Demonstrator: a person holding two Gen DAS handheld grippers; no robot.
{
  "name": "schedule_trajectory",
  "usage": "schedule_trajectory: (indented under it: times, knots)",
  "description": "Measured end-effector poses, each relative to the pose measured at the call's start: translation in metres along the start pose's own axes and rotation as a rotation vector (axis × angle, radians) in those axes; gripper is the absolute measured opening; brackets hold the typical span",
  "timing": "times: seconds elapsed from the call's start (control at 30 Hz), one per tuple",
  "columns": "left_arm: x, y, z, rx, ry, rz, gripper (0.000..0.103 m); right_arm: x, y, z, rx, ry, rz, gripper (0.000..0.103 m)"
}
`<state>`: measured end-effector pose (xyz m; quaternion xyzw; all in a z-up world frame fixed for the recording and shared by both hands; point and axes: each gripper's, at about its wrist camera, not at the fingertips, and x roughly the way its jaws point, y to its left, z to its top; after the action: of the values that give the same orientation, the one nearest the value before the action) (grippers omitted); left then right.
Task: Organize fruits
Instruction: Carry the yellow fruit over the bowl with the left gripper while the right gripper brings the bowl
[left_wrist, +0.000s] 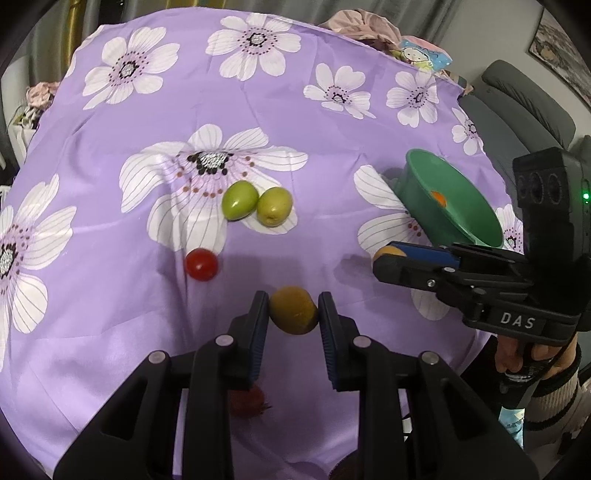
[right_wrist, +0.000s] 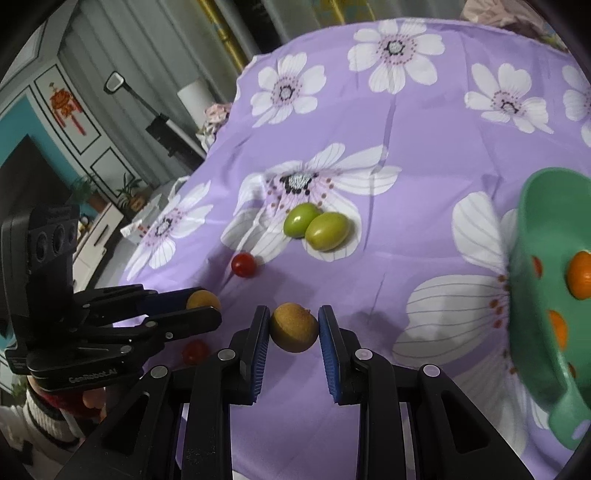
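Observation:
My left gripper (left_wrist: 293, 312) is shut on a brown-yellow round fruit (left_wrist: 293, 310), held above the purple flowered cloth (left_wrist: 147, 295). My right gripper (right_wrist: 293, 326) is shut on a second brown-yellow fruit (right_wrist: 294, 326); it also shows in the left wrist view (left_wrist: 388, 254), beside the green bowl (left_wrist: 465, 214). The bowl (right_wrist: 532, 295) holds an orange fruit (right_wrist: 579, 275). Two green fruits (left_wrist: 256, 203) lie together mid-cloth, also seen in the right wrist view (right_wrist: 317, 225). A red cherry tomato (left_wrist: 201, 264) lies in front of them. Another red fruit (left_wrist: 245, 402) lies under my left fingers.
A grey sofa (left_wrist: 524, 122) stands right of the table. Pink fabric and a cartoon-print item (left_wrist: 421, 55) lie at the far edge. A cabinet and plants (right_wrist: 110, 192) stand beyond the table's left side. A second red tomato (right_wrist: 195, 351) lies near the left gripper.

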<state>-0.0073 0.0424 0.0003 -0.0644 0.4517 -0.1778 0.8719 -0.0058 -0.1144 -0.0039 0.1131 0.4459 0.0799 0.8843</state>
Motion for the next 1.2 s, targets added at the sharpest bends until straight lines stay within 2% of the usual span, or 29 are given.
schedule_trajectory:
  times: [0.33,0.77,1.07,1.2]
  knots:
    - [0.002,-0.033,0.019,0.078,-0.016,-0.008,0.027,-0.039,-0.018,-0.004,0.037,-0.106,-0.023,0.028]
    - [0.027,-0.099,0.062,0.226,-0.042,-0.106,0.027,-0.092,-0.072,-0.013,0.152,-0.244,-0.138,0.028]
    - [0.057,-0.139,0.084,0.276,-0.040,-0.202,0.027,-0.109,-0.101,-0.026,0.216,-0.271,-0.208,0.028]
    - [0.069,-0.157,0.089,0.313,-0.031,-0.220,0.027,-0.114,-0.112,-0.032,0.225,-0.278,-0.261,0.028]
